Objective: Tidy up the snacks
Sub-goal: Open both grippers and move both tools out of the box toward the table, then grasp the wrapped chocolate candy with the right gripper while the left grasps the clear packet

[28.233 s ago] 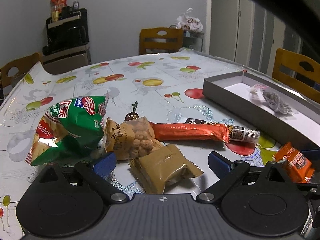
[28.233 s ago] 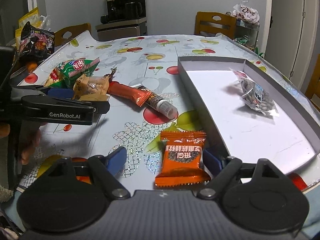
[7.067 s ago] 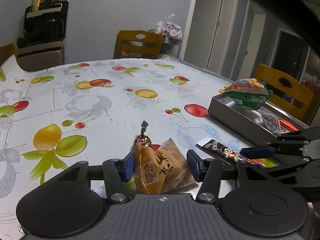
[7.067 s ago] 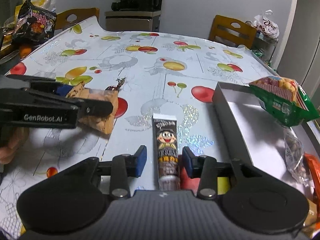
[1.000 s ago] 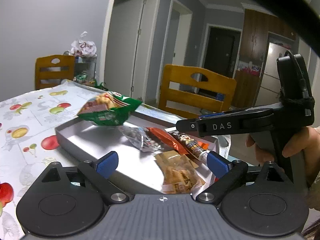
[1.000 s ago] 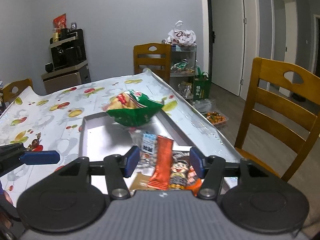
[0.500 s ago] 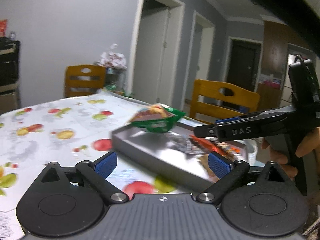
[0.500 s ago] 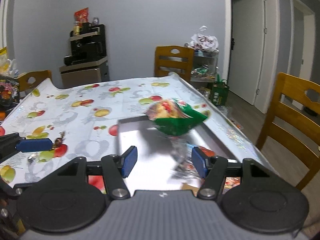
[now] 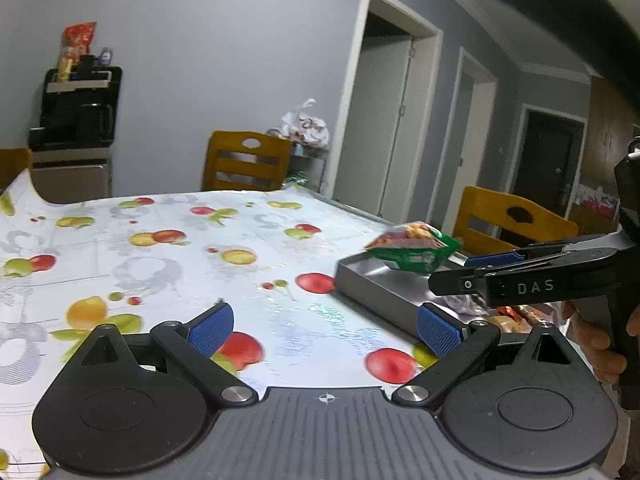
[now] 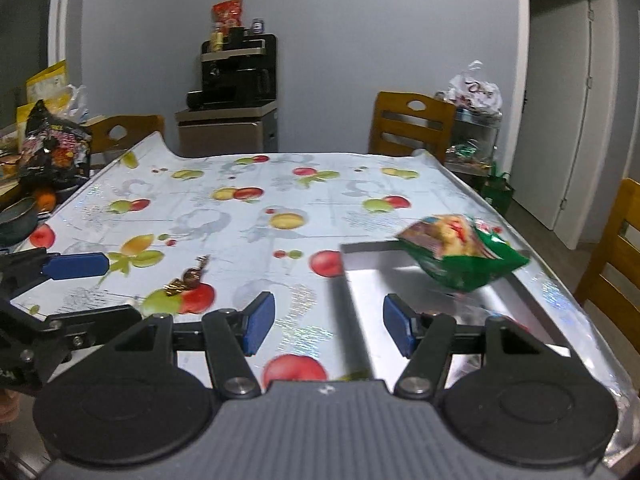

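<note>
A grey box [image 10: 516, 312] sits at the table's right edge with a green chip bag [image 10: 460, 256] leaning on its far end; both show in the left wrist view, box [image 9: 372, 284] and bag [image 9: 412, 248]. Other wrappers in the box [image 9: 516, 314] are mostly hidden. A small wrapped candy [image 10: 188, 278] lies on the fruit-print tablecloth, left of the box. My left gripper [image 9: 324, 328] is open and empty above the cloth. My right gripper [image 10: 328, 322] is open and empty over the box's near left wall; it appears in the left wrist view [image 9: 492, 272].
Wooden chairs stand at the far side [image 10: 412, 124] and right [image 9: 516, 224]. A black snack bag [image 10: 56, 148], an orange and a bowl [image 10: 18, 220] sit at the table's left edge. A coffee machine on a cabinet [image 10: 232, 100] is against the back wall.
Both grippers have swung left, away from the box interior toward the open tablecloth. The candy has come into the right wrist view. Both stay open and empty.
</note>
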A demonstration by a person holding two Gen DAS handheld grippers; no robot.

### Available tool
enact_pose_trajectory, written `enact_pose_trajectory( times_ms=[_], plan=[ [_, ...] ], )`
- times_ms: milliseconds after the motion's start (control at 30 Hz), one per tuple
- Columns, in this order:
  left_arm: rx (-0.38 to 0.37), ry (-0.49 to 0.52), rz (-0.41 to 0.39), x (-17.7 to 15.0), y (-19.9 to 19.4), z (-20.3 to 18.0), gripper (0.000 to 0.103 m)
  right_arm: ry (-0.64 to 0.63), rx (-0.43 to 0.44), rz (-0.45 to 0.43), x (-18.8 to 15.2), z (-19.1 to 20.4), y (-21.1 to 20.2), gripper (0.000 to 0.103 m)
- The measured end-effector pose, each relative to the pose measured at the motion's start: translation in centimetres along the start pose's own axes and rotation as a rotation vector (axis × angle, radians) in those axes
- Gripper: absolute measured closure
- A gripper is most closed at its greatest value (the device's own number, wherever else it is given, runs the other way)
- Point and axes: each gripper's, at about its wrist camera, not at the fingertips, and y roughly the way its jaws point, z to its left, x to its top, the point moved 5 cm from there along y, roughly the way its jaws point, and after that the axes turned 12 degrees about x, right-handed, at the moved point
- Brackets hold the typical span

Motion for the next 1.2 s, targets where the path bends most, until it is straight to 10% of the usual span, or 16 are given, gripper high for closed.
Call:
enact_pose_trajectory(
  times_ms=[767, 1200],
  plan=[
    [0.251, -0.079, 0.092, -3.0, 2.7, 7.6, 0.006, 0.079, 0.124, 0.103, 1.0, 7.5, 10.0, 0.035],
    [0.277, -0.069, 0.177, -3.7, 4.5, 7.9, 0.033, 0.017, 0.122, 0.131, 1.6, 9.6, 16.6, 0.035]
  ],
)
